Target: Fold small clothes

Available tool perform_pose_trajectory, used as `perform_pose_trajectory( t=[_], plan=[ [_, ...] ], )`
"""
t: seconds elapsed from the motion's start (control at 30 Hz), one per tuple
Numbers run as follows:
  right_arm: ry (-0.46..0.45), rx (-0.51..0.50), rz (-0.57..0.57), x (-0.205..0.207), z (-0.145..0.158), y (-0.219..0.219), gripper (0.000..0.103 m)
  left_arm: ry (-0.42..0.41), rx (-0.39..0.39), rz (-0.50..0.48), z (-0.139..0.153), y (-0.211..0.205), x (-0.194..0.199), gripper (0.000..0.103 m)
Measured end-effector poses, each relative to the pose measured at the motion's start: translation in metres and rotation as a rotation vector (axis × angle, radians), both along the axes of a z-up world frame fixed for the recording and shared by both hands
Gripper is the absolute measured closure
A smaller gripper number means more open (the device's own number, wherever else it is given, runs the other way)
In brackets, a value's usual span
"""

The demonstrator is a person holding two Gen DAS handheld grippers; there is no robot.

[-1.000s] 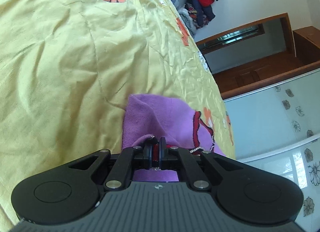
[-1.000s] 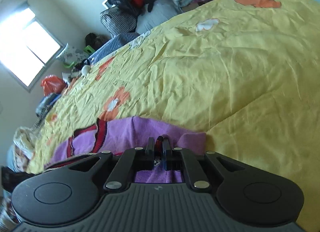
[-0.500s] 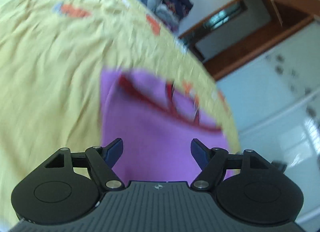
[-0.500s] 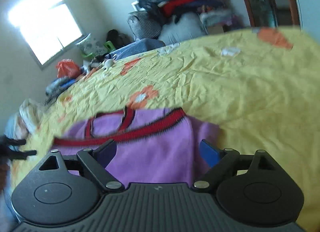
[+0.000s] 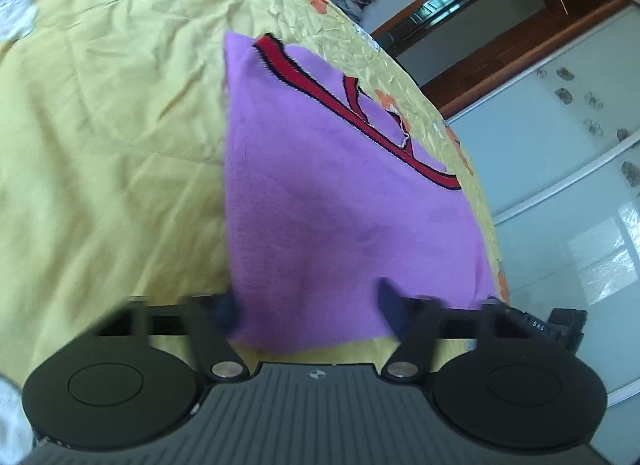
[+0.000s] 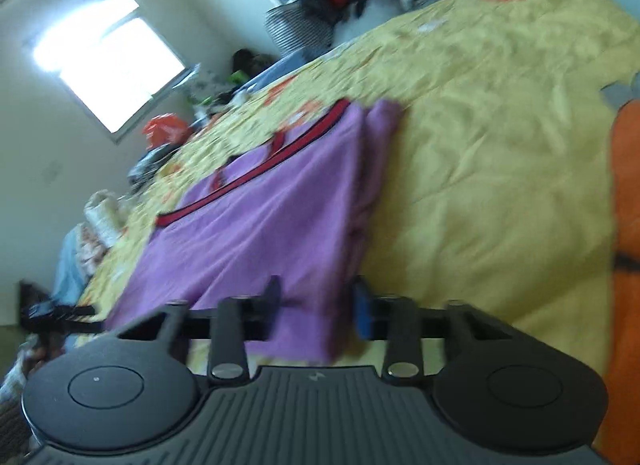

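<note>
step: next fold judged begun | top (image 5: 320, 193) laid flat, frame centre, on bed (image 5: 100, 145) | left gripper (image 5: 308, 311), right gripper (image 6: 316, 305): jaws closing over near hem, nothing clamped | next: hem to be pinched

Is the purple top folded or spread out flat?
Folded. The top lies on the bedspread with a doubled layer along its right edge.
</note>
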State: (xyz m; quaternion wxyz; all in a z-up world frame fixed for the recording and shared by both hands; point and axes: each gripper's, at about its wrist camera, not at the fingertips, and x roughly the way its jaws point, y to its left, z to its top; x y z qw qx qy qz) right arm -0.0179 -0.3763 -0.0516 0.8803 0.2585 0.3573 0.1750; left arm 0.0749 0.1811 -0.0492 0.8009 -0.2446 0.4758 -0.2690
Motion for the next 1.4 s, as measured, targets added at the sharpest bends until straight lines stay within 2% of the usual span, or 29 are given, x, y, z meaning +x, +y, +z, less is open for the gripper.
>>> perform_pose_trajectory(
  t=[0.03,0.07,0.13,0.17,0.27,0.33,0.43,0.53,0.67,0.7,0.77,0.8,0.83,0.87,0.9,0.97,1.03,1.1,1.13,1.2,1.27,1.33,1.37,1.4],
  plan=[
    [-0.005,-0.054,0.004,-0.002,0.002,0.008,0.095,0.034,-0.008,-0.01,-0.004,-0.002,0.006,0.095],
    [-0.03,-0.1,0.01,-0.006,0.006,0.016,0.096,0.062,-0.023,-0.01,-0.008,-0.002,0.01,0.096],
    [-0.084,-0.198,0.023,-0.013,0.016,0.029,0.097,0.032,-0.003,-0.044,-0.004,-0.004,0.011,0.097],
    [-0.114,-0.212,0.027,-0.016,0.024,0.032,0.097,0.024,0.01,-0.056,0.003,-0.004,0.01,0.097],
    [-0.169,-0.144,0.045,-0.023,0.054,0.022,0.098,-0.045,0.036,-0.073,0.031,0.011,0.002,0.097],
    [-0.186,-0.132,0.058,-0.024,0.066,0.014,0.098,-0.062,0.061,-0.078,0.038,0.022,0.003,0.096],
    [-0.127,-0.252,0.083,-0.017,0.054,0.015,0.098,-0.037,0.138,-0.086,0.028,0.032,0.006,0.096],
    [-0.04,-0.285,0.1,-0.016,0.023,0.014,0.1,-0.017,0.199,-0.109,0.012,0.036,0.006,0.096],
    [-0.003,-0.29,0.142,-0.022,0.019,0.014,0.1,0.007,0.186,-0.104,0.005,0.05,0.01,0.093],
    [-0.002,-0.307,0.124,-0.024,0.024,0.011,0.098,0.005,0.209,-0.093,0.01,0.053,0.011,0.092],
    [0.004,-0.362,0.092,-0.026,0.041,0.009,0.088,-0.05,0.296,-0.04,0.03,0.057,0.011,0.089],
    [-0.029,-0.39,0.074,-0.03,0.052,0.012,0.085,-0.098,0.331,-0.028,0.043,0.055,0.009,0.089],
    [-0.068,-0.403,0.06,-0.032,0.062,0.016,0.082,-0.135,0.335,-0.026,0.055,0.05,0.008,0.086],
    [-0.1,-0.409,0.062,-0.031,0.069,0.021,0.067,-0.161,0.317,-0.024,0.066,0.043,0.01,0.076],
    [-0.122,-0.425,0.057,-0.025,0.073,0.028,0.035,-0.184,0.299,-0.031,0.074,0.033,0.012,0.06],
    [-0.176,-0.461,0.04,-0.01,0.07,0.037,0.004,-0.235,0.268,-0.06,0.082,0.0,0.019,0.042],
    [-0.151,-0.456,0.027,0.013,0.057,0.039,0.007,-0.263,0.273,-0.125,0.079,-0.037,0.025,0.04],
    [-0.075,-0.388,0.027,0.029,0.041,0.036,0.023,-0.269,0.329,-0.159,0.07,-0.07,0.026,0.039],
    [-0.027,-0.372,0.027,0.031,0.035,0.035,0.035,-0.265,0.334,-0.181,0.064,-0.082,0.025,0.039],
    [-0.019,-0.351,0.031,0.016,0.029,0.033,0.035,-0.267,0.33,-0.241,0.051,-0.097,0.017,0.037],
    [-0.023,-0.245,0.035,-0.002,0.023,0.021,0.035,-0.292,0.36,-0.282,0.04,-0.105,0.009,0.031],
    [-0.051,-0.161,0.044,-0.014,0.017,0.012,0.088,-0.281,0.394,-0.308,0.028,-0.109,0.009,0.031],
    [-0.067,-0.143,0.036,-0.019,0.014,0.01,0.099,-0.264,0.406,-0.317,0.022,-0.106,0.01,0.032],
    [-0.083,-0.128,0.037,-0.021,0.013,0.011,0.099,-0.257,0.415,-0.328,0.019,-0.105,0.011,0.034]
  ],
)
